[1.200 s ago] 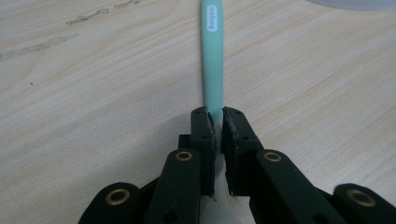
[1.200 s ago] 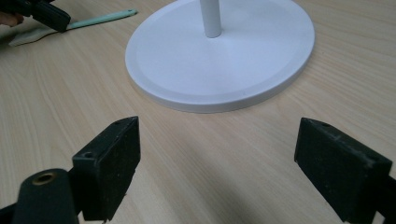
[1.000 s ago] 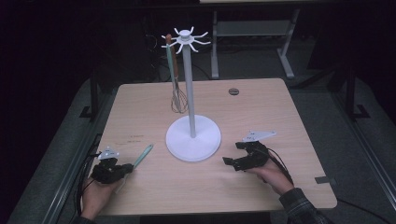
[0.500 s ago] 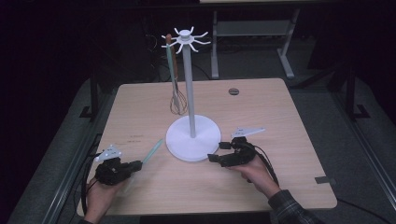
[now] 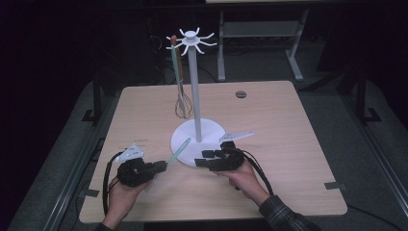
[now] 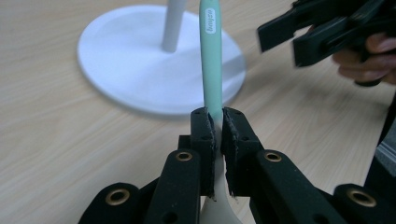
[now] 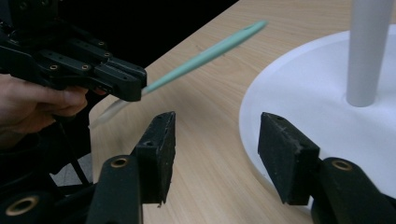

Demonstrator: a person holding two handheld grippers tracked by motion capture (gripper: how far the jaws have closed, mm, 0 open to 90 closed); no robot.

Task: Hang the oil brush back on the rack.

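Note:
My left gripper (image 5: 162, 165) is shut on a mint-green utensil (image 5: 179, 150), whose handle slants up over the rim of the white stand's base (image 5: 190, 134). In the left gripper view the pads (image 6: 204, 135) pinch the handle (image 6: 211, 60) where it meets a pale head. My right gripper (image 5: 203, 159) hovers at the base's front edge, pointing left at the utensil. Its jaws have just been closing and stand open with nothing between them (image 7: 217, 140). The utensil (image 7: 205, 53) and left gripper (image 7: 133, 86) lie beyond them.
The stand's pole (image 5: 195, 91) rises to a ring of hooks (image 5: 191, 38), and a whisk (image 5: 181, 103) hangs from one on the left. A small dark disc (image 5: 240, 94) sits near the table's far edge. Bare wood lies to the right of the base.
My left gripper has lifted the utensil and carried it right toward the stand's base. My right gripper has slid left along the base's front edge, and its jaws have narrowed.

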